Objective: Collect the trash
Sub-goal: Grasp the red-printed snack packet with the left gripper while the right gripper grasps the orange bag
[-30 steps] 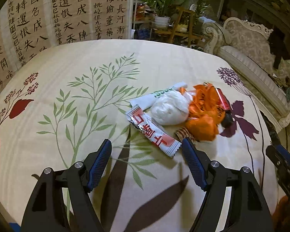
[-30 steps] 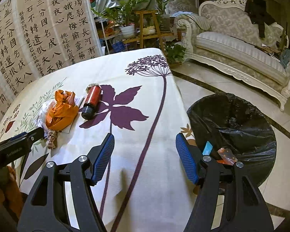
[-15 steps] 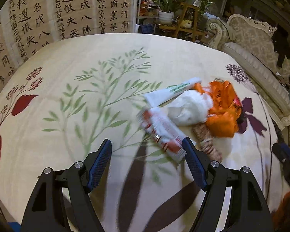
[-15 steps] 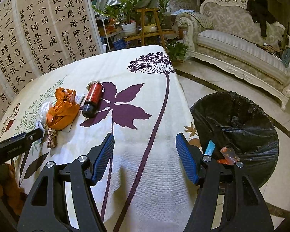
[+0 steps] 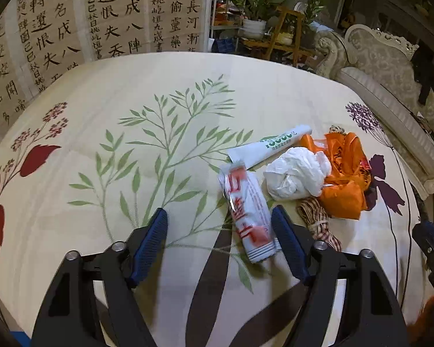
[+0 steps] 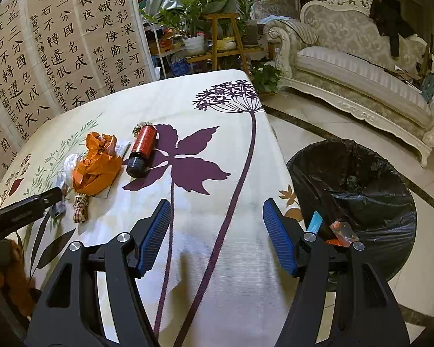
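A pile of trash lies on the floral tablecloth [image 5: 165, 92]: a white-and-red wrapper [image 5: 247, 214], a white tube [image 5: 270, 146], a crumpled white bag [image 5: 296, 177], an orange bag [image 5: 344, 176] and a checked string bundle [image 5: 318, 221]. My left gripper [image 5: 220, 228] is open, low over the cloth, with the wrapper's near end just inside its right finger. My right gripper [image 6: 217, 222] is open and empty over the table's right part. A red-labelled dark bottle [image 6: 141, 150] lies beside the orange bag [image 6: 97, 167]. A black-lined trash bin [image 6: 358, 190] stands on the floor to the right.
A calligraphy screen [image 6: 58, 43] stands behind the table. Potted plants on a wooden stand [image 6: 217, 37] and an ornate sofa [image 6: 361, 57] are beyond. The left gripper's body [image 6: 20, 214] shows at the left edge of the right wrist view. The bin holds some scraps [image 6: 340, 228].
My left gripper has moved forward and right, so the wrapper now lies close to its right finger. My right gripper has barely moved. Both stay open.
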The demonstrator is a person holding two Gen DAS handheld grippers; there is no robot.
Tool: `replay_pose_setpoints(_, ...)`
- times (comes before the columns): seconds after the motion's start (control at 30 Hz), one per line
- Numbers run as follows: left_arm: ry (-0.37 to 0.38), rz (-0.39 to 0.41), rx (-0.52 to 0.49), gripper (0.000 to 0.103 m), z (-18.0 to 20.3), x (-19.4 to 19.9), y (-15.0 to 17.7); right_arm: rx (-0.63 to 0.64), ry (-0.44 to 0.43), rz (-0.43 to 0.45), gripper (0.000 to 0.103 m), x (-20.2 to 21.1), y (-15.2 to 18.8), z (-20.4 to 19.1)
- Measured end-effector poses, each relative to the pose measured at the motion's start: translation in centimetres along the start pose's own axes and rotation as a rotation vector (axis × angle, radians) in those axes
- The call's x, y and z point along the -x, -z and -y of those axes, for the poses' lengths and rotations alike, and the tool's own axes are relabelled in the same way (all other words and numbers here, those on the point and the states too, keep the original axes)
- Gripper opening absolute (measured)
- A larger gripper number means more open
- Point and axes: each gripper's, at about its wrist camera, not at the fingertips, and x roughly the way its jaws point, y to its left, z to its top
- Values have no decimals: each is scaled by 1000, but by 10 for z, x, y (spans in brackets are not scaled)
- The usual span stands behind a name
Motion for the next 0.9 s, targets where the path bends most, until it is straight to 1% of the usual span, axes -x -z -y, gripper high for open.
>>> replay_pose_setpoints(0.03,-2,9,-10,52,1,1,-1,3,-1,0,64,0,0,-2)
replay_pose_setpoints(0.07,9,8,-19,49,1,1,-1,8,-4,1,64,0,-1,-4)
replay_pose_setpoints(0.13,35,10,-37,33,3,2,-1,17,-9,0,64,-1,-3,-8)
replay_pose_setpoints(0.17,43,14,-47,28,4,3,0,20,-11,1,64,-1,-4,-10)
replay_pose_setpoints(0.2,55,21,-57,25,5,4,1,23,-12,3,64,-1,-5,-13)
replay_pose_setpoints(0.23,53,28,-61,19,5,5,1,28,-17,5,64,-1,-7,-16)
replay_pose_setpoints(0.4,74,43,-59,18,-1,11,4,54,-44,24,64,1,-14,-35)
replay_pose_setpoints(0.6,68,76,-38,18,-17,24,7,92,-94,36,64,1,-23,-65)
replay_pose_setpoints(0.77,50,91,-19,18,-33,27,6,130,-147,20,64,-8,-27,-94)
replay_pose_setpoints(0.9,45,90,2,18,-45,25,7,165,-158,-4,64,-20,-28,-114)
